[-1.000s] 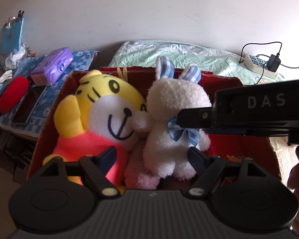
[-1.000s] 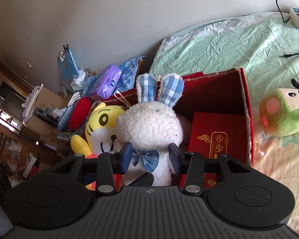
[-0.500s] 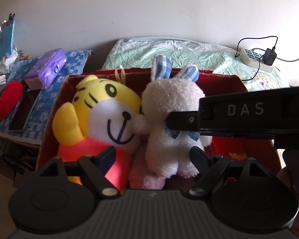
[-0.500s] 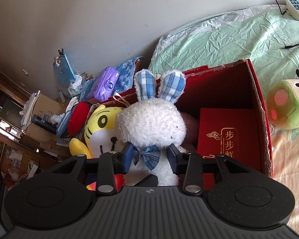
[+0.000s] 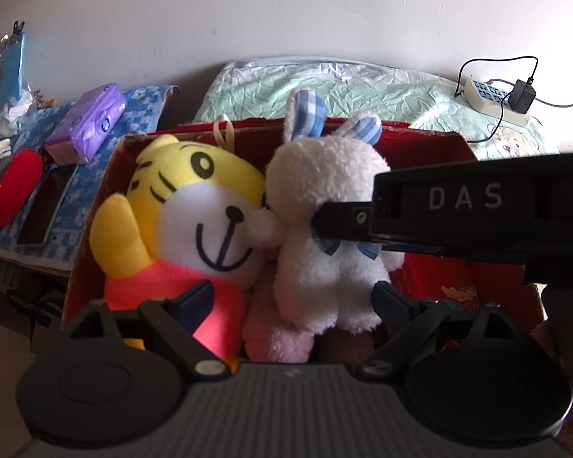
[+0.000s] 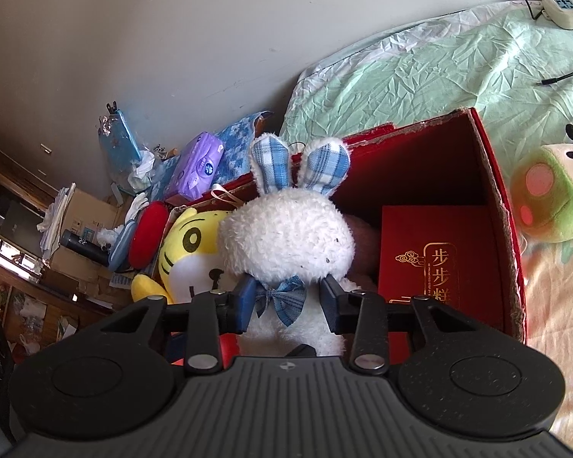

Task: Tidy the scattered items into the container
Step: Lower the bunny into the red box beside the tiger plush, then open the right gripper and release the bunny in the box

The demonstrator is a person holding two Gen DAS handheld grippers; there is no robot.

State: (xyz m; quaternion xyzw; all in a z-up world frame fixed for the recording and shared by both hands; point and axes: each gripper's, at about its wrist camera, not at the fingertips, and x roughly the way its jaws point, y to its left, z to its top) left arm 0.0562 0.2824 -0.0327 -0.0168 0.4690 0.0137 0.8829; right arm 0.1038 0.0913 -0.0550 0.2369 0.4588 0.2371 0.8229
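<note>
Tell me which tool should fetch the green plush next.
Right, probably: once it releases the white rabbit, the green plush lies just past the red box on its side. The left tool is open, but shows no green plush.

1. A plain off-white wall (image 5: 286, 11) with faint scuffs fills the back.
2. A bed (image 6: 439, 76) with a crumpled pale green sheet lies against it.
3. A white power strip (image 5: 492, 99) with a black adapter (image 5: 524, 96) rests on the bed by the wall.
4. A cluttered surface with a blue floral cloth (image 5: 141, 114) stands beside the bed.
5. Daylight falls brightly on the bed.
</note>
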